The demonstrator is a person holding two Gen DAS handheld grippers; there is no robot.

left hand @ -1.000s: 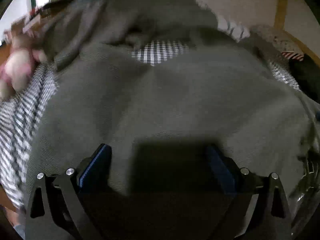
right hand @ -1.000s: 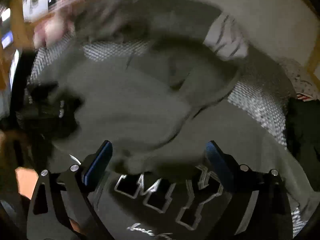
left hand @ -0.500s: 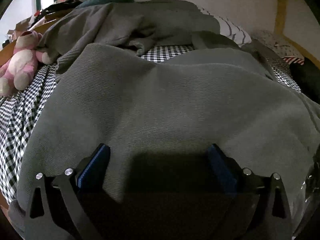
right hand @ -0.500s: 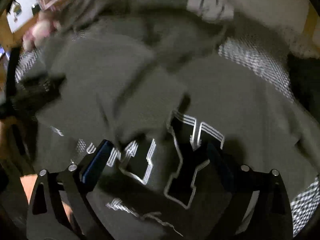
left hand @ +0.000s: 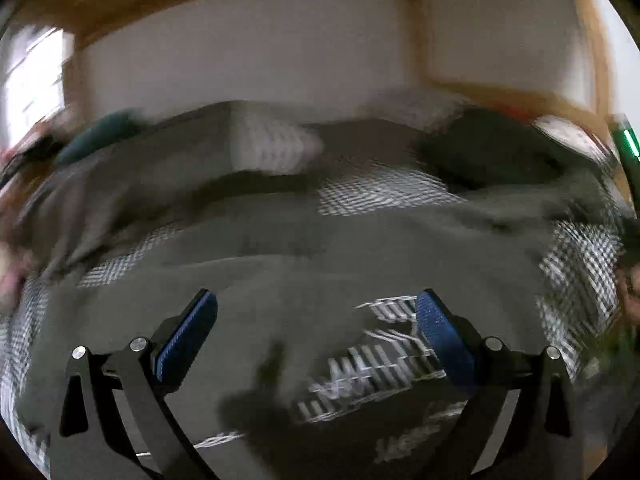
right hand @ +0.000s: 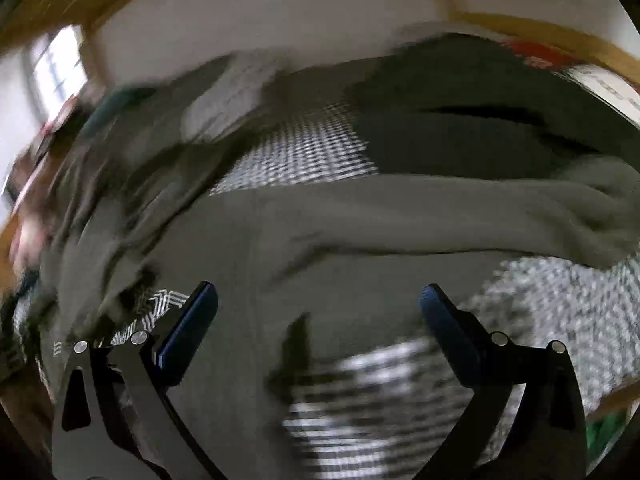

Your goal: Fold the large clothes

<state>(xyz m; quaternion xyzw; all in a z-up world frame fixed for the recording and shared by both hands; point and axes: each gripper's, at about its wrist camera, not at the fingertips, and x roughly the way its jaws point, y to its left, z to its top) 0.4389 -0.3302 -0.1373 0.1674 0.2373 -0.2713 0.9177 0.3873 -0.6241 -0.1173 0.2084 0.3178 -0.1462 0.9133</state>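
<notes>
Showing white print point(left hand: 372, 364), left view only; sweatshirt point(right hand: 360, 232).

You're looking at a bed with a black-and-white checked sheet point(right hand: 304, 152). A grey sweatshirt point(right hand: 360, 240) lies spread across it. A darker garment point(right hand: 480, 120) sits behind.

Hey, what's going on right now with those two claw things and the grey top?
Left gripper open, empty. Right gripper open, empty. Sweatshirt spread on checked sheet. Dark garment beyond.

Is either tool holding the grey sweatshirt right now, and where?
Neither. The left tool and right tool are open above the grey sweatshirt.
</notes>
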